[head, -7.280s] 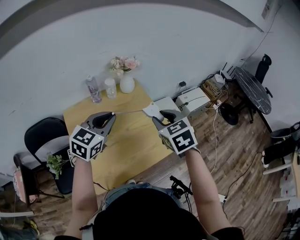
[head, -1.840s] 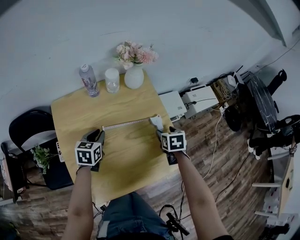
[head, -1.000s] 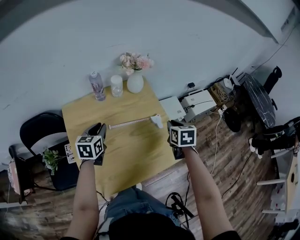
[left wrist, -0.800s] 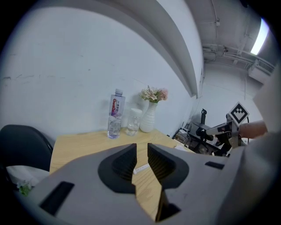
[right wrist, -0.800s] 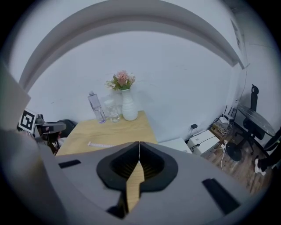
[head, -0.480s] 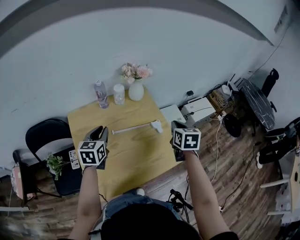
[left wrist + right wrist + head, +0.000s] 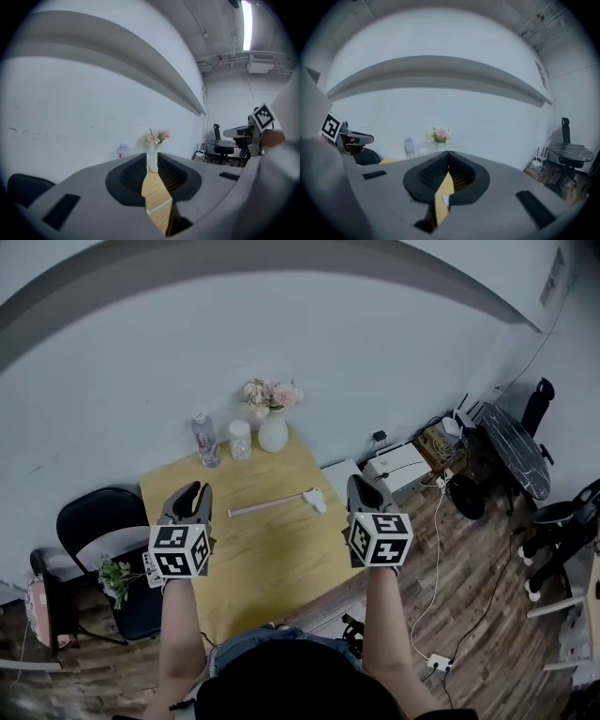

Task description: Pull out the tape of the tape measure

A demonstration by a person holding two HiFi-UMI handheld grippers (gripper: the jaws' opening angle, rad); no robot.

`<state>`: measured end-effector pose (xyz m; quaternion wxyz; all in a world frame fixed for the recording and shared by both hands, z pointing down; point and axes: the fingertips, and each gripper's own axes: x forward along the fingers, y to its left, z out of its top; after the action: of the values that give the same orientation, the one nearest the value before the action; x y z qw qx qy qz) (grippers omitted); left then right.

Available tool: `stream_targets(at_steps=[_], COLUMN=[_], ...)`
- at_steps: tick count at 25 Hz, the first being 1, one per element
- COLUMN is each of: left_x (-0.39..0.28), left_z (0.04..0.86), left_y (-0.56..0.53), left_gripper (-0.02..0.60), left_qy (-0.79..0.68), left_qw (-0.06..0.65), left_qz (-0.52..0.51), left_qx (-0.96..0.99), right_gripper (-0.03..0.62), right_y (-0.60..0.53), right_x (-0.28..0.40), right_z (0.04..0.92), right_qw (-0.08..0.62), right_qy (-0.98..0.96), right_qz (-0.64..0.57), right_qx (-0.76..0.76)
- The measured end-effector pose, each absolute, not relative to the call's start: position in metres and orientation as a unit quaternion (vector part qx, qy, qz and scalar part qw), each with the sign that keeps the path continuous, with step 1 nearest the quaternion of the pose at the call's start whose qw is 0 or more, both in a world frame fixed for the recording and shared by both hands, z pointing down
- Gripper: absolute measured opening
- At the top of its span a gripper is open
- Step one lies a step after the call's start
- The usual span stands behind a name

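The white tape measure (image 7: 314, 500) lies on the yellow wooden table (image 7: 272, 559), its tape (image 7: 262, 507) drawn out to the left. Neither gripper touches it. My left gripper (image 7: 187, 495) hangs above the table's left edge, jaws a narrow slit apart with nothing between them (image 7: 152, 157). Through that slit I see the tape (image 7: 159, 206) below. My right gripper (image 7: 358, 486) is held above the table's right edge, shut and holding nothing (image 7: 449, 153). Below its jaws a bit of the white case (image 7: 446, 200) shows.
A water bottle (image 7: 203, 440), a glass (image 7: 241, 439) and a white vase of pink flowers (image 7: 273, 432) stand along the table's far edge. A black chair (image 7: 89, 521) and a small plant (image 7: 114, 576) are at the left. Boxes (image 7: 398, 465) and cables lie on the floor at the right.
Both grippers have risen away from the table top and now point nearly level. The tape measure stays on the table with its tape out; earlier the grippers held it stretched between them.
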<state>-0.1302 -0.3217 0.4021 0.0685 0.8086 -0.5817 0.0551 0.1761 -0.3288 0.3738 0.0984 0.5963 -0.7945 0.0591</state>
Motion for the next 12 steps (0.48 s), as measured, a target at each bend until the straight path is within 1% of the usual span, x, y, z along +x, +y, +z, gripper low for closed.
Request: stream_targets(at_steps=[5,8,9,12], left_x=[-0.123,-0.115,-0.113,-0.109], left_z=[0.381,0.365,0.359,0.342], left_y=[-0.318,-0.314,-0.312,-0.307], left_gripper=[0.066,0.063,0.02,0.012], left_qy=[-0.58,-0.573,-0.57,-0.566], left_qw=[0.02,-0.019,-0.027,-0.037], left_qz=[0.05,0.044,0.038,0.018], left_qx=[0.813,0.818,0.82,0.823], right_gripper=[0.015,0.015,0.014,0.015], right_y=[-0.302,-0.293,-0.291,-0.284], right_x=[0.169,0.164,0.164,0.161], right_z=[0.318,0.307,0.306,0.306], right_qw=[0.029,0.045,0.056,0.064], right_qy=[-0.809,-0.806,-0.803,-0.804], right_qz=[-0.049,-0.09,-0.101,-0.115], right_qx=[0.585,0.583,0.585,0.58])
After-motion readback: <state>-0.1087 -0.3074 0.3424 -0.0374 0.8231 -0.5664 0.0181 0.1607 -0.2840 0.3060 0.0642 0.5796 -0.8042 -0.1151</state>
